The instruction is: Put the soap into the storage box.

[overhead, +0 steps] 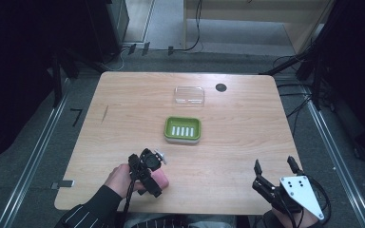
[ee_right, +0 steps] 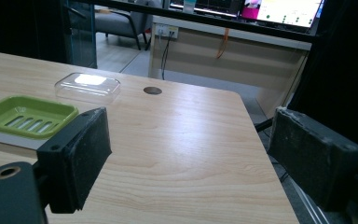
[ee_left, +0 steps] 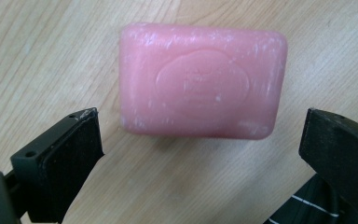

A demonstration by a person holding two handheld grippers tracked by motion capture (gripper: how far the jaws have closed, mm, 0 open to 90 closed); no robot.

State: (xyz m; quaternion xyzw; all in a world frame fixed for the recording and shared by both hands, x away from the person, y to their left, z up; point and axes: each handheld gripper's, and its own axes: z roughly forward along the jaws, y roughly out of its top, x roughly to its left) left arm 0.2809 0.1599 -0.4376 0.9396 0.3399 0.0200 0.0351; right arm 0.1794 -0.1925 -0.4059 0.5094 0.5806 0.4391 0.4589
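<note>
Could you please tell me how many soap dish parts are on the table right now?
2: the green dish lies at the table's middle, and the clear lid lies apart behind it, toward the far edge, near the dark hole.

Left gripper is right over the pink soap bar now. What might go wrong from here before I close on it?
1. The pink rectangular soap bar lies beyond the left gripper tips, not between the open jaws; closing now may miss it or pinch only its near edge.
2. The bar's smooth, rounded corners could let it squirt out sideways across the wooden table.
3. The green slotted soap dish sits well away, so a weak grip risks a drop in transit.
</note>
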